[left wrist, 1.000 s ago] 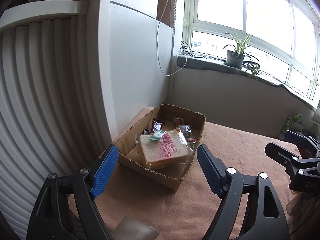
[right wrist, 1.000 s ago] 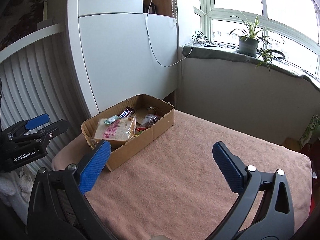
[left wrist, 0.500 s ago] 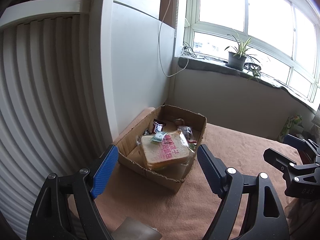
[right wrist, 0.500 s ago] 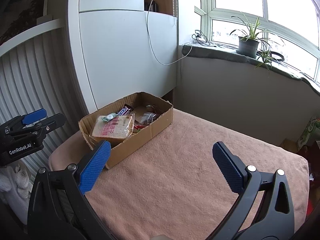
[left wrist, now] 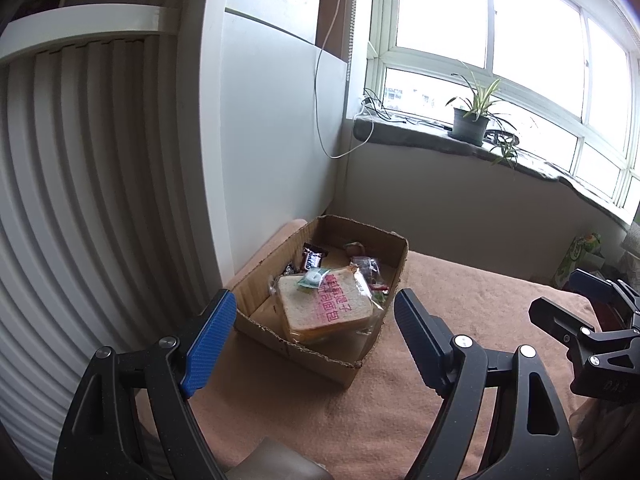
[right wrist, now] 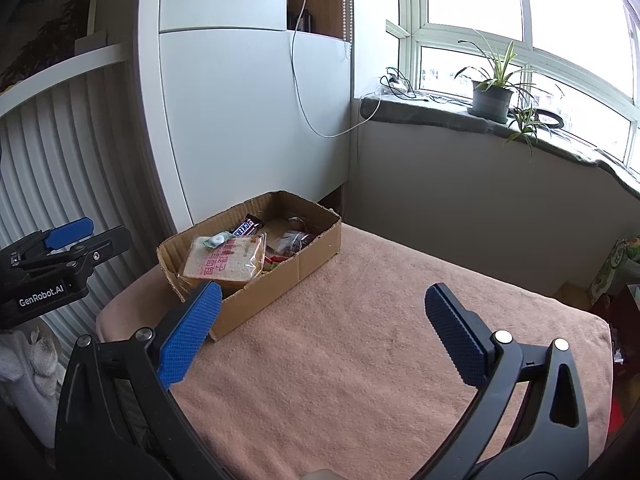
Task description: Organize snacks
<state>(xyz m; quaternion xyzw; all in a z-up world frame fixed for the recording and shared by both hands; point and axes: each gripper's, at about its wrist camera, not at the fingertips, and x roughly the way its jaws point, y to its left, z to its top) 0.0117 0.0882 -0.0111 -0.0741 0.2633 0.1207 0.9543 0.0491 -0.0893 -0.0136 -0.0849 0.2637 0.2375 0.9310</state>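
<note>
A shallow cardboard box (left wrist: 384, 356) (right wrist: 304, 268) sits at the far left corner of a table under a pinkish-brown cloth (right wrist: 360, 360). In it lie a bagged slice of bread with red print (left wrist: 326, 306) (right wrist: 224, 260), a small green-white packet (left wrist: 311, 278), a dark chocolate bar (left wrist: 313, 258) (right wrist: 248, 225) and several small wrapped snacks (left wrist: 366, 268). My left gripper (left wrist: 316, 312) hangs open short of the box's near end, nothing between its blue pads. My right gripper (right wrist: 322, 306) stands open over bare cloth, right of the box.
White panels and a ribbed wall (left wrist: 80, 200) rise close behind and left of the box. A windowsill with a potted plant (right wrist: 490, 98) and a hanging cable (right wrist: 304, 112) runs at the back. A green package (left wrist: 578, 248) stands beyond the table's right edge.
Both views have crept slightly: the box sits a little further off and lower in the right wrist view. Both grippers stay open and nothing was picked up.
</note>
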